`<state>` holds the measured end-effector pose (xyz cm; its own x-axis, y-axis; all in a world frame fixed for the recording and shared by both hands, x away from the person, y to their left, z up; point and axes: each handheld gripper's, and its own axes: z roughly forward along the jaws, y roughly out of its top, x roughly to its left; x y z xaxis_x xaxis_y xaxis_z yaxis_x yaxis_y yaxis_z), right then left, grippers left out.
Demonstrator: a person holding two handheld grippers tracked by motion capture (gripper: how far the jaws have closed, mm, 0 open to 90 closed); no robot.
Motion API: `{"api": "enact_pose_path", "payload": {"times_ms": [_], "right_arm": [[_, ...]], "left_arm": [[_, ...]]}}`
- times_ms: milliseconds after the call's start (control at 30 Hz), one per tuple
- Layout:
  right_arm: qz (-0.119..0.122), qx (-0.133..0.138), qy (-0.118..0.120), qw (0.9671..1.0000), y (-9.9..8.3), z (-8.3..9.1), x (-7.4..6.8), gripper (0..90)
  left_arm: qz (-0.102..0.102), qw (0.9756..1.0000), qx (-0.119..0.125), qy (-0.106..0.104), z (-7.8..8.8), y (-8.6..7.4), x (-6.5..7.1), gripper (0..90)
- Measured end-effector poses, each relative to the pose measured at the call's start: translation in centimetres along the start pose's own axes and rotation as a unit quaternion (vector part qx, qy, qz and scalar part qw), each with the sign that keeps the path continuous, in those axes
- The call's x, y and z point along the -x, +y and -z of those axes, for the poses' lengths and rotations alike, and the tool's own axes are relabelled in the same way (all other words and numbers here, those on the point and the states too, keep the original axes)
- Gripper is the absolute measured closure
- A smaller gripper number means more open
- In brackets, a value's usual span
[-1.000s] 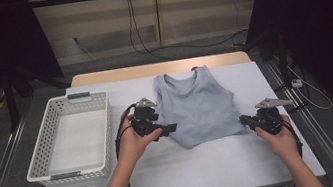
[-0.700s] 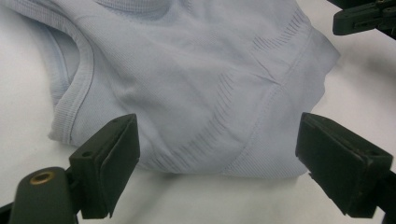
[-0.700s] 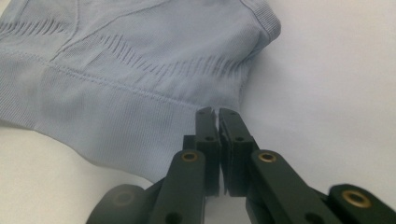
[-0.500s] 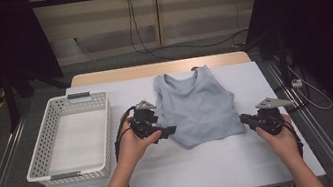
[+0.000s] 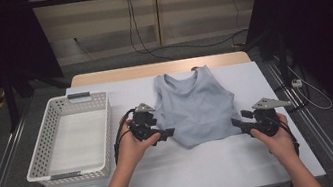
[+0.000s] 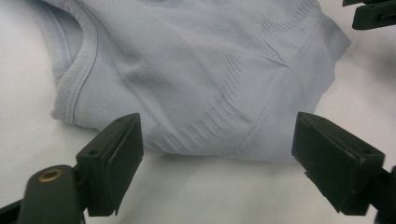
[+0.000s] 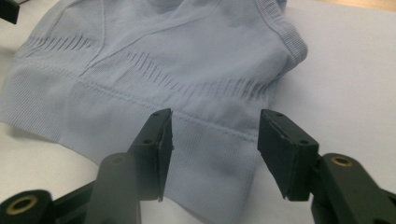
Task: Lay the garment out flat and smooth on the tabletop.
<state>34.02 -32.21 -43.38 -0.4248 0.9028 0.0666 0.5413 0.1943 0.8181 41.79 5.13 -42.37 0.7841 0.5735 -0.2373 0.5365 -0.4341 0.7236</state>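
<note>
A light blue tank top (image 5: 197, 106) lies flat on the white table (image 5: 192, 175), neck toward the far side. My left gripper (image 5: 168, 133) sits at the hem's left corner. Its jaws stand wide and have just closed a little, with the cloth's edge (image 6: 205, 93) between the tips (image 6: 217, 126) and untouched. My right gripper (image 5: 237, 121) sits at the hem's right corner. Its jaws (image 7: 215, 119) have just been opening, and the ribbed hem (image 7: 205, 154) lies loose between them, clear of both pads.
A white slatted basket (image 5: 73, 175) stands at the table's left, nothing in it. Bare white tabletop runs along the near edge. Cables hang at the back wall. Dark frame posts flank the table.
The right gripper's jaws have come apart at the hem's right corner. Both hands and the tank top have kept their places.
</note>
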Motion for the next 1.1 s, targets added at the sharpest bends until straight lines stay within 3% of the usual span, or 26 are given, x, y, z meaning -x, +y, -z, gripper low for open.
{"api": "enact_pose_path", "payload": {"times_ms": [200, 467, 533, 633, 767, 1100], "right_arm": [[0.001, 0.000, 0.000, 1.0000, -0.1, 0.1, -0.3, 31.6], [-0.001, -0.001, 0.000, 1.0000, -0.2, 0.1, -0.2, 26.1], [-0.001, -0.002, -0.004, 1.0000, -0.3, 0.2, -0.2, 25.1], [-0.002, 0.001, -0.004, 1.0000, -0.4, 0.4, -0.2, 24.4], [-0.002, 0.001, -0.001, 1.0000, -0.5, 0.3, -0.3, 22.8], [0.004, 0.000, -0.003, 1.0000, -0.7, 0.5, -0.4, 22.7]], "left_arm": [[-0.008, 0.9999, -0.008, 0.010, 0.0, -0.2, 0.0, 27.0], [-0.013, 0.9986, -0.051, 0.003, -0.9, -0.4, 0.2, 56.4], [-0.006, 0.9985, -0.055, -0.001, -1.2, -0.5, 0.3, 58.1], [-0.018, 0.9978, -0.063, 0.000, -1.7, -0.5, 0.3, 59.7], [-0.018, 0.9982, -0.058, 0.001, -2.1, -0.5, 0.4, 59.2], [-0.024, 0.9969, -0.074, 0.004, -3.0, -0.5, 0.3, 63.3]]}}
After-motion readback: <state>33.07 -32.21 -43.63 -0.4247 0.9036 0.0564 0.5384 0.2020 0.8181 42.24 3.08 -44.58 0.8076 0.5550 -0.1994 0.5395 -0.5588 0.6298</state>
